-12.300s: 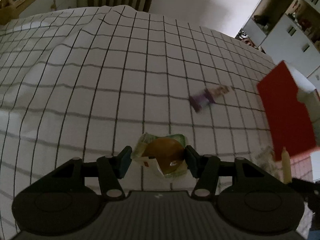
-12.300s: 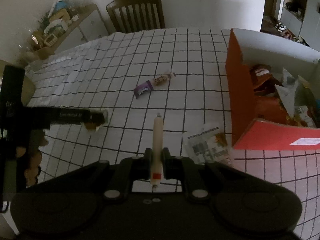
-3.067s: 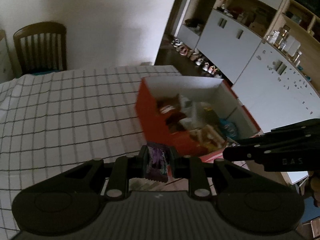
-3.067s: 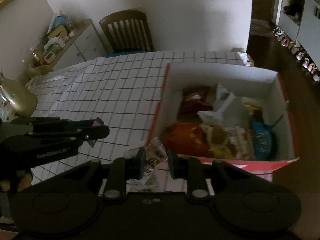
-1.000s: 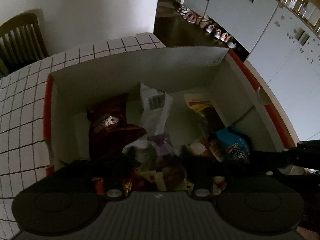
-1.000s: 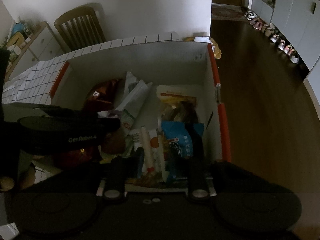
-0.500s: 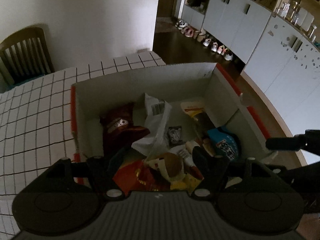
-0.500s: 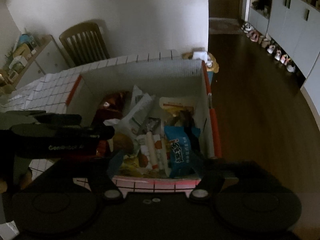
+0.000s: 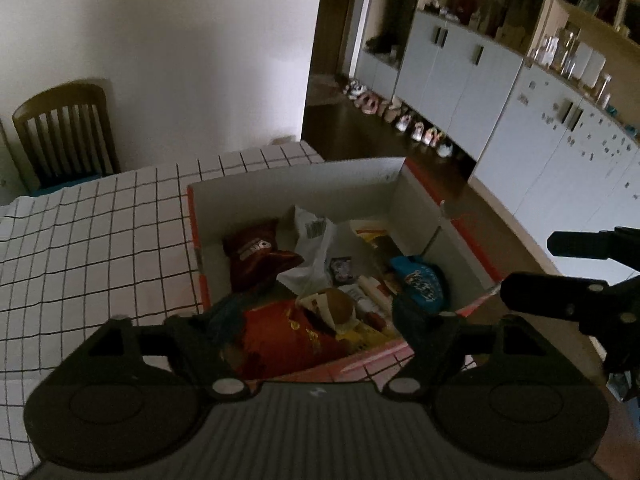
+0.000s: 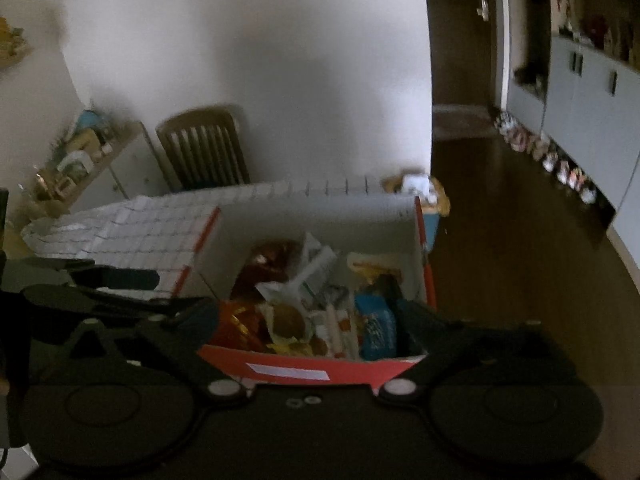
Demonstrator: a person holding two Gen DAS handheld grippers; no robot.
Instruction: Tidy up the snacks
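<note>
A red cardboard box with white inner walls stands at the right end of the checked tablecloth; it also shows in the right wrist view. Inside lie several snacks: a dark brown bag, a white bag, a round bun, a blue packet, a small purple candy and a stick-shaped snack. My left gripper is open and empty above the box's near side. My right gripper is open and empty above the box; it shows at the right of the left wrist view.
A wooden chair stands behind the table's far end. White cabinets and a row of shoes line the dark floor to the right. A sideboard with clutter is at the far left.
Both grippers have opened, dropped their snacks into the box and pulled up and back from it. The purple candy and the white packet now lie among the snacks.
</note>
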